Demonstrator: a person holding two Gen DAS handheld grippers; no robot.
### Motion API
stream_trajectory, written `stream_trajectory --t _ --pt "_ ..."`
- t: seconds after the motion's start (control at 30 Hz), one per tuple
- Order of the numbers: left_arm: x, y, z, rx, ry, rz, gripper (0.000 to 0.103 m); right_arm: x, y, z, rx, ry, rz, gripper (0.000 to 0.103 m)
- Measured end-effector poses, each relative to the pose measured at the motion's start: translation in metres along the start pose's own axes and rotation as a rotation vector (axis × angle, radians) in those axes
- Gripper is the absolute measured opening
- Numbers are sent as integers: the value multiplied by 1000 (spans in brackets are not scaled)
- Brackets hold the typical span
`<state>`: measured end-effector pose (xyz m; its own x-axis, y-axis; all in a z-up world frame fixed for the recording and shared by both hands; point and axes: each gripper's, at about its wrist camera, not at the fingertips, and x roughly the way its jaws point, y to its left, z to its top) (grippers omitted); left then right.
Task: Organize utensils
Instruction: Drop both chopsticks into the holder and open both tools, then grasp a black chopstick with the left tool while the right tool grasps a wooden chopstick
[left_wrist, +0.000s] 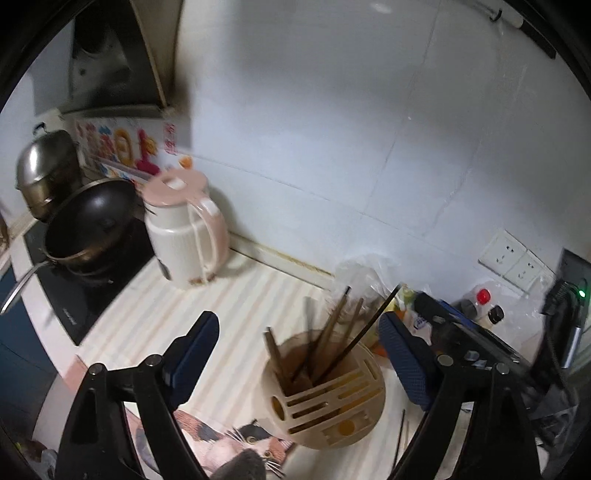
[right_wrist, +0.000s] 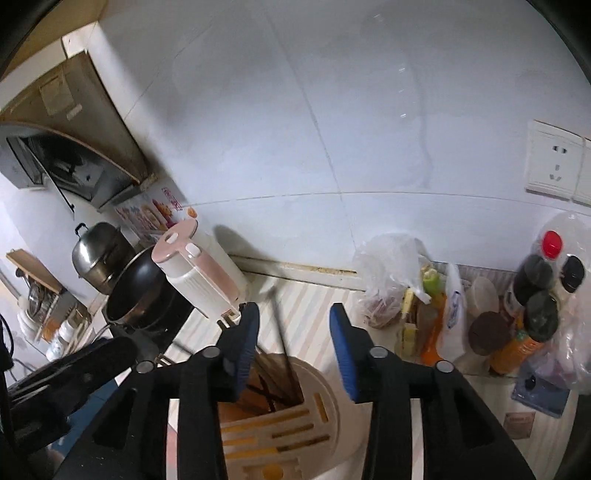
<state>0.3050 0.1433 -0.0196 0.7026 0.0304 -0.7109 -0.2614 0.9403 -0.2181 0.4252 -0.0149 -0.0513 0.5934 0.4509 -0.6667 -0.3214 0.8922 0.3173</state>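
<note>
Beige slotted plastic holder (left_wrist: 325, 391) upright on striped bench (left_wrist: 221, 306), crowded with thin, stiff, light chopsticks (left_wrist: 332, 332); best pinched mid-shaft. Left tool (left_wrist: 299, 354) spread wide, right tool (right_wrist: 291, 339) parted, both empty.

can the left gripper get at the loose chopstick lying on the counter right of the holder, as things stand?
Probably yes. The left gripper is open with nothing between its pads, and the loose chopstick lies bare on the counter, just inside its right finger. The utensil holder stands close beside it, so room is tight.

Pink-lidded kettle (left_wrist: 184, 236) beside black wok (left_wrist: 92, 225); steel pot (left_wrist: 46, 170) behind; bottles (right_wrist: 535, 295) right.
</note>
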Motion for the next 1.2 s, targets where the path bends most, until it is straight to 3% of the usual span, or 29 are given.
stream_trajectory --t 0.07,0.17,0.33,0.4,0.6,0.77,0.83,1.03,1.2 --pt "-6 5 -4 -8 -12 23 92 -14 -9 -2 21 -14 -12 45" --pt "-11 11 -16 -22 -24 60 103 -39 -25 -6 45 -26 -38 56" --pt "-12 -3 -52 15 -8 88 103 -73 -58 -27 83 -19 -137 71" --pt "-8 -13 -68 37 22 82 103 -81 -78 -41 109 8 -178 72" --pt "25 -55 -129 135 149 95 103 -88 -149 -101 182 143 -319 72" --pt "68 -89 -191 231 292 115 103 -76 -201 -159 251 290 -377 72" --pt "91 -100 -215 268 363 122 103 -66 -218 -182 272 357 -387 67" --pt "152 -117 -273 339 540 131 103 -34 -240 -235 289 496 -398 51" --pt "175 -119 -304 393 612 168 103 -16 -244 -258 293 554 -389 47"
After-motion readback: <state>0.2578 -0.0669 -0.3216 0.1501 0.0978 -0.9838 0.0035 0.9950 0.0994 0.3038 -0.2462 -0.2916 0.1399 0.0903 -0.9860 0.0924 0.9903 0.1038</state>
